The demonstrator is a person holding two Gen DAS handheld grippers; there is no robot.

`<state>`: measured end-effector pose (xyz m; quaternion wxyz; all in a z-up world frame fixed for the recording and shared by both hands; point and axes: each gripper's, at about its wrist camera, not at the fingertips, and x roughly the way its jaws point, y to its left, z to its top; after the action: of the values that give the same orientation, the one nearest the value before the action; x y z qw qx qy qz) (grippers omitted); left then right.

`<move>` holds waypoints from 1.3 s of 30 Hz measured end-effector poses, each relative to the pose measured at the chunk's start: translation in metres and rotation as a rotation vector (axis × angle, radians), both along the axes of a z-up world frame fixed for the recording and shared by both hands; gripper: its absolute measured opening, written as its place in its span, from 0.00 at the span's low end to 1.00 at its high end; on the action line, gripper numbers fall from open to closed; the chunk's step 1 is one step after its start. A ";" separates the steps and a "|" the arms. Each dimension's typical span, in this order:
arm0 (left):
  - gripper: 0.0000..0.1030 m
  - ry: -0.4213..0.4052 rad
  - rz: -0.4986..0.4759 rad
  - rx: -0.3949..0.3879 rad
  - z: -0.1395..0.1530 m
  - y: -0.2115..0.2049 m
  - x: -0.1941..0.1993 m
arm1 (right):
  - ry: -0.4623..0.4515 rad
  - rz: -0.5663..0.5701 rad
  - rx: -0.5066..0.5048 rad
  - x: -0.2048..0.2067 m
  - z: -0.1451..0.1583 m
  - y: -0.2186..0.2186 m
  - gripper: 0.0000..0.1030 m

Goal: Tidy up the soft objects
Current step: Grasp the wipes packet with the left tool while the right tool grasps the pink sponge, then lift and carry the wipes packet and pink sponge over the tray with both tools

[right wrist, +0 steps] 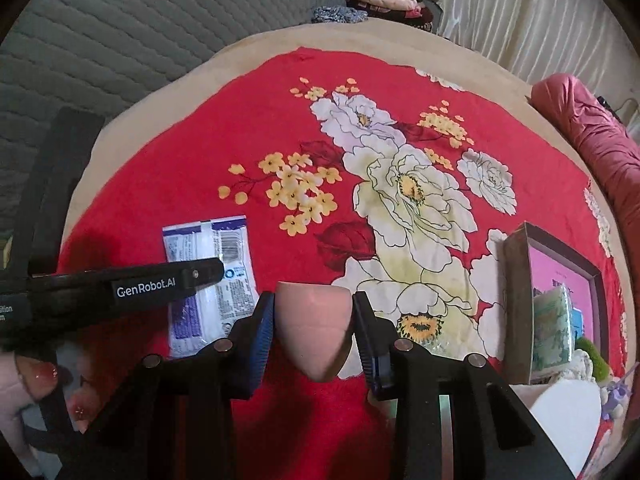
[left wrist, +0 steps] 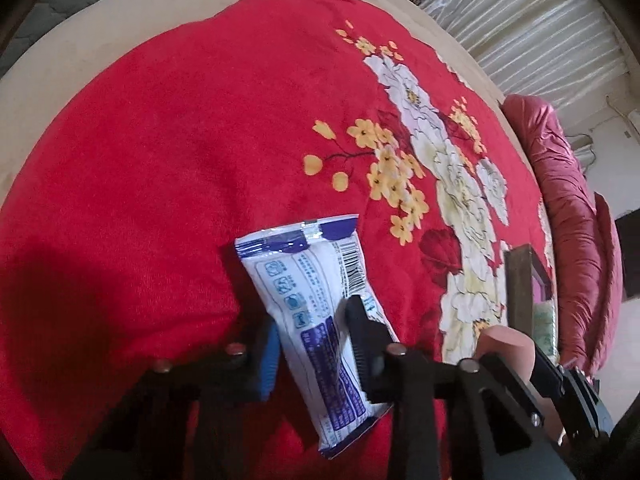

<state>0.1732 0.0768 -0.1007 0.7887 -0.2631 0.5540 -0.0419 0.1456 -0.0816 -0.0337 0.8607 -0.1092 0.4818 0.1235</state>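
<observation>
**Two grippers, each clamping a soft item over the red blanket**

Two jaws of the left gripper (left wrist: 316, 340) are pressing on a white-and-blue tissue pack (left wrist: 316, 296), gripping its lower half while its sealed top end is pointing toward the blanket's middle. The right gripper (right wrist: 314, 332) is squeezing a pink makeup sponge (right wrist: 316, 328), tip pointing down, between its blue pads. Both are hanging over the near part of the red floral blanket (right wrist: 200, 168). Near the blanket's right edge, an open box (right wrist: 518, 304) is holding a greenish packet (right wrist: 552, 328). A person's hand (right wrist: 24, 384) is showing at the left of the right wrist view.
</observation>
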 end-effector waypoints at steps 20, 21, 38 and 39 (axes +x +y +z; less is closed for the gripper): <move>0.11 -0.094 0.016 -0.002 0.030 0.017 -0.043 | -0.046 0.014 0.088 -0.011 0.018 -0.001 0.38; 0.11 -0.104 0.018 0.004 0.034 0.018 -0.045 | -0.050 0.015 0.090 -0.012 0.020 -0.001 0.38; 0.11 -0.226 0.038 0.057 0.091 0.026 -0.074 | -0.151 0.007 0.151 -0.030 0.062 -0.014 0.38; 0.11 -0.236 0.039 0.060 0.095 0.026 -0.075 | -0.156 0.007 0.152 -0.032 0.065 -0.014 0.38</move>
<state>0.0978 0.1023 -0.0054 0.8566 -0.2435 0.4531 -0.0408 0.1138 -0.0960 0.0315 0.9010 -0.0546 0.4020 0.1539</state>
